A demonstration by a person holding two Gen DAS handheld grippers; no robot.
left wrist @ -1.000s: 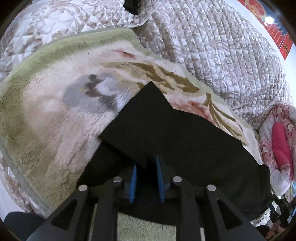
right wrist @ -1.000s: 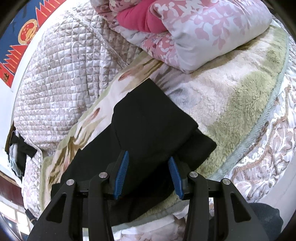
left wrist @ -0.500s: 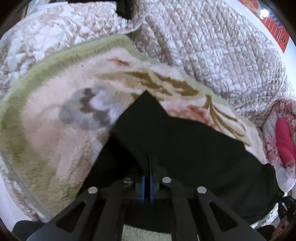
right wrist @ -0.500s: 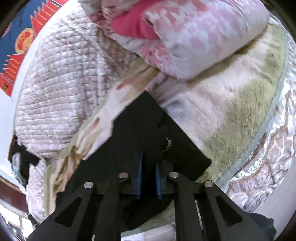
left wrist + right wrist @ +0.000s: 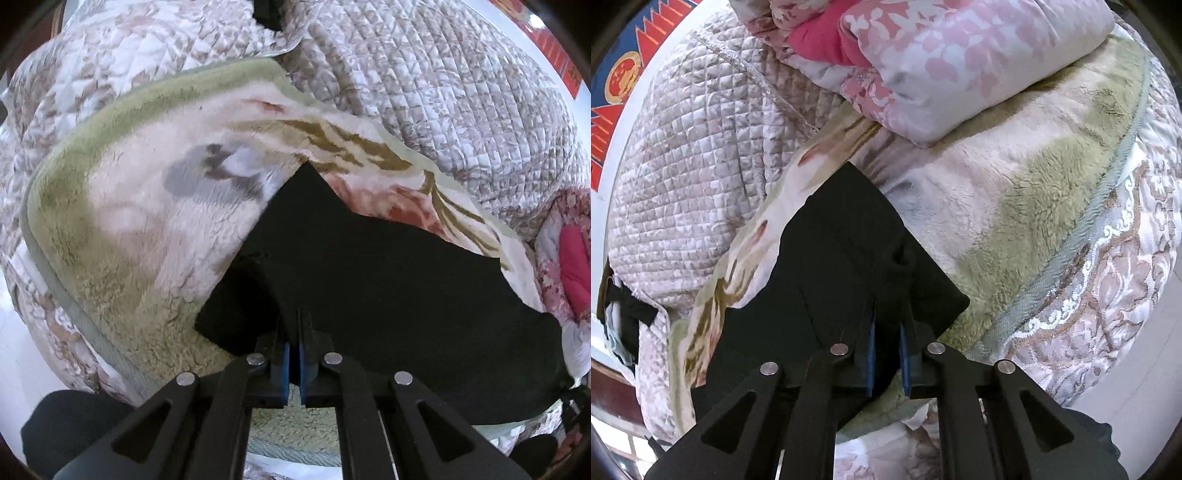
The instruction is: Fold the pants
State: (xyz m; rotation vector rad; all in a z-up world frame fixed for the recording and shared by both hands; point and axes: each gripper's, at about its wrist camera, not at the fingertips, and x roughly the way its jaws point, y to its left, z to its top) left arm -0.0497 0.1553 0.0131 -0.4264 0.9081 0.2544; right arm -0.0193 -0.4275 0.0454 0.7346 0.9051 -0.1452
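Note:
Black pants [image 5: 369, 266] lie folded lengthwise on a fluffy floral blanket [image 5: 147, 206] on the bed. In the left wrist view my left gripper [image 5: 294, 332] is shut on the near edge of the pants, and the cloth rises into the jaws. In the right wrist view the pants [image 5: 827, 258] end in a corner pointing away, and my right gripper [image 5: 888, 325] is shut on their near edge at the other end, pinching a thick fold between the blue pads.
A quilted beige bedspread [image 5: 443, 81] bulges behind the blanket. A pink floral pillow and red cloth [image 5: 942, 59] lie at the right end of the bed. The blanket's green edge [image 5: 1082, 236] drops to the bed side. White floor [image 5: 1137, 376] lies below.
Both grippers were open over the pants' near edge one second ago. They have closed on the cloth and lifted it slightly toward me.

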